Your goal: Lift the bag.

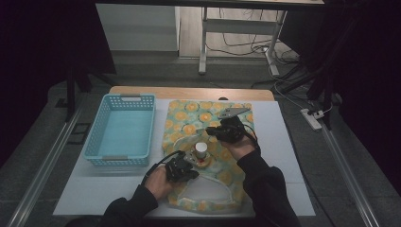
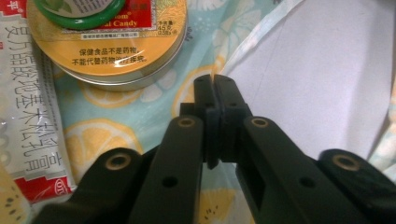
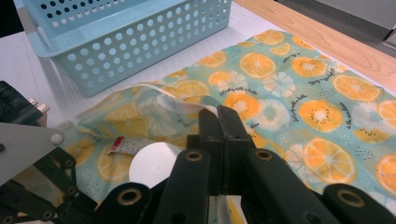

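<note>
A cloth bag printed with orange slices lies flat on the white sheet, its mouth toward the person. A round yellow candy tin rests on it with a white-capped bottle on top and a printed sachet beside it. My left gripper is at the bag's mouth, jaws together where the pale hem runs into the tips. My right gripper is just past the bottle, also shut. A raised fold of the bag's hem meets its tips, and a strip of cloth shows between the jaws.
A light blue perforated basket stands left of the bag, with nothing visible inside. The wooden table edge runs along the back. White sheet lies bare at front left and right of the bag.
</note>
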### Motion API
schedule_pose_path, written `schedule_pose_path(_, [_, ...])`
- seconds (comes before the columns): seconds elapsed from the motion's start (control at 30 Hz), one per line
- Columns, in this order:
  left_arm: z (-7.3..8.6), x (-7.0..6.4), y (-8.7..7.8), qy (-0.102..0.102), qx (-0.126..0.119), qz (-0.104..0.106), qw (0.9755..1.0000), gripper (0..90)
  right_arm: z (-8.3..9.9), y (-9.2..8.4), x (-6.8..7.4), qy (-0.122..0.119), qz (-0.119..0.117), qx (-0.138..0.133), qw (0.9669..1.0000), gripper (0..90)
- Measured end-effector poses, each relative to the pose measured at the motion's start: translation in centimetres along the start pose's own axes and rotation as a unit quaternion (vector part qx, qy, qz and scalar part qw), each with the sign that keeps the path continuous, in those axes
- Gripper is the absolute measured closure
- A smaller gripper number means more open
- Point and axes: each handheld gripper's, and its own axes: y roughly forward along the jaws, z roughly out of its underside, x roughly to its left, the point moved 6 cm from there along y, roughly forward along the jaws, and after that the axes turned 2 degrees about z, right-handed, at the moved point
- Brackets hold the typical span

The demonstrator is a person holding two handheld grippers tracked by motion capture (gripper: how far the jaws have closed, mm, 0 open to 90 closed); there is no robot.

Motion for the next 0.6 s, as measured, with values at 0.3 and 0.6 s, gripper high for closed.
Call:
schedule_pose_path(0.3, [-0.1,0.2,-0.3,-0.037,-0.005,0.012,0.9992,89.7,0.0,-0.1,0.0,0.0,-0.001,0.003,1.0,89.9])
schedule_pose_path(0.6, [-0.8,0.3,-2.2,-0.036,-0.039,0.028,0.9982,89.8,-0.4,-0.5,0.1,-0.002,-0.005,0.0,1.0,89.9])
